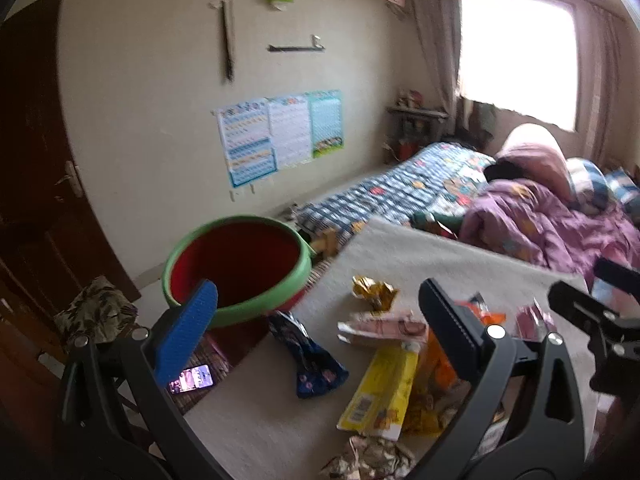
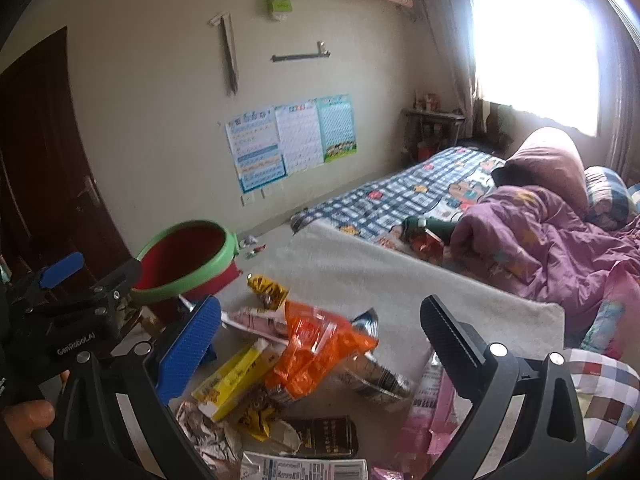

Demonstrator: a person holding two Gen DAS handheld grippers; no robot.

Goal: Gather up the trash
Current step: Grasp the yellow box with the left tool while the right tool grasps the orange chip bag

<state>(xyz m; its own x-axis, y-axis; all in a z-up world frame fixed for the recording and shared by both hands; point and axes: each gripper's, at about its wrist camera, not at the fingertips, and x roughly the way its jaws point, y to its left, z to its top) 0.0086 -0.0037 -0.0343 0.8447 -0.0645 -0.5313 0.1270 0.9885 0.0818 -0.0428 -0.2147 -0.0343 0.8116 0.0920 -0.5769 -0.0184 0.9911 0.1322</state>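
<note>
Orange wrapper [image 2: 316, 344] tops the pile; your right gripper [image 2: 320, 344] gapes wide and empty, so pinch one crinkled edge. Your left gripper [image 1: 320, 332], equally spread, hovers beside the red bin [image 1: 240, 268].

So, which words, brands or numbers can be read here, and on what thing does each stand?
"GenRobot.AI": on the left gripper body, in the right wrist view.
Wall posters: print too small to read.
Yellow wrapper, white label with barcode, pink packet: print blurred, unreadable.
</note>
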